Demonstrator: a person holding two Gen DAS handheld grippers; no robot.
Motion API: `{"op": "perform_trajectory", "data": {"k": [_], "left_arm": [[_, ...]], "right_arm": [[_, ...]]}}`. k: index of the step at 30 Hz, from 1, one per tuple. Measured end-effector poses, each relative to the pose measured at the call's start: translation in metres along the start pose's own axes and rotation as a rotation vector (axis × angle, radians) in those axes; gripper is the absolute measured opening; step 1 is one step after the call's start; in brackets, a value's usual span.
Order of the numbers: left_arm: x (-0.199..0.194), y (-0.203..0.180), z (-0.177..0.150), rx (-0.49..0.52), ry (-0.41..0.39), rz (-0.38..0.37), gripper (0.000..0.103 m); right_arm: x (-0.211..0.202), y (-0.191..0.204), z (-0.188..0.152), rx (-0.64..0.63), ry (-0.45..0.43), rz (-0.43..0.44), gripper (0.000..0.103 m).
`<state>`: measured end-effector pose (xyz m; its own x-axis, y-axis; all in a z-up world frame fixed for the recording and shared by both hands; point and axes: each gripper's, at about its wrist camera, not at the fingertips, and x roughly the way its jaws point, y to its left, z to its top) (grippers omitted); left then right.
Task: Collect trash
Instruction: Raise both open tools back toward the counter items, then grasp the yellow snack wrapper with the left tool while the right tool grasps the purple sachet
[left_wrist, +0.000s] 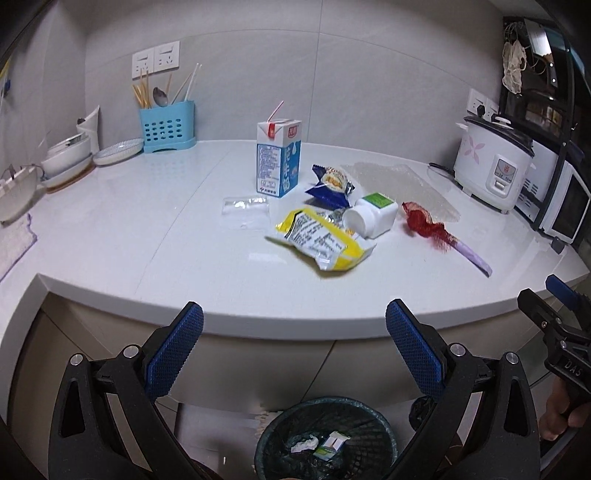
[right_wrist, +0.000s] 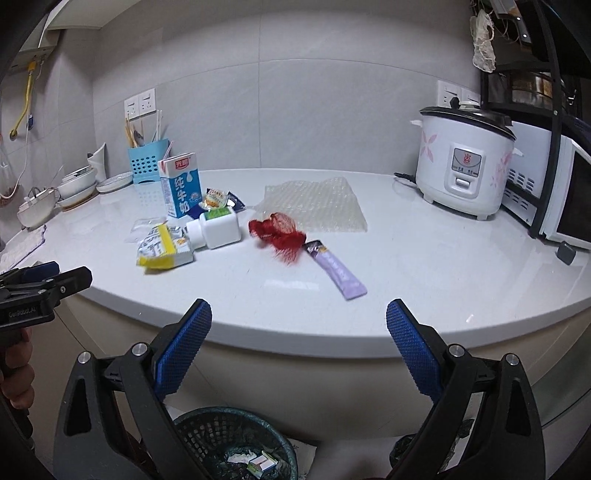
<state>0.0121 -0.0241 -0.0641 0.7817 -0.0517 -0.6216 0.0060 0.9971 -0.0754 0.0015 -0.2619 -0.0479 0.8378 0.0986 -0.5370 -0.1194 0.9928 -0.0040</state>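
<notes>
Bin (left_wrist: 327, 439) rim cut off below, contents partly hidden, both jaws spread.

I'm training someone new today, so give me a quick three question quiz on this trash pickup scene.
1. True or false: the milk carton stands upright.
2. What touches the red net: A the purple sachet, B the rice cooker, C the carton?
3. Fill in: both sets of jaws, on the left gripper and the right gripper, are ____.

Key: 1 true; 2 A; 3 open.
</notes>
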Motion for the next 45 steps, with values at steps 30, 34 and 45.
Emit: {"op": "perform_trajectory", "data": {"k": [30,34,45], "left_arm": [[0.121,-0.021,0.056,0.002,0.192,-0.001,0.096],[0.126,-0.022,0.058,-0.004,0.202,-0.004,0.095],[0.126,-0.017,0.057,-0.037,0.224,-0.044,0.044]], "right_arm": [[0.121,-0.037,0.039,-0.001,0.228,-0.005,0.067],[0.126,-0.034,0.04,-0.011,0.236,-0.002,0.066],[0.138,-0.03,0.036,-0.028,0.267,0.017,0.02]]}}
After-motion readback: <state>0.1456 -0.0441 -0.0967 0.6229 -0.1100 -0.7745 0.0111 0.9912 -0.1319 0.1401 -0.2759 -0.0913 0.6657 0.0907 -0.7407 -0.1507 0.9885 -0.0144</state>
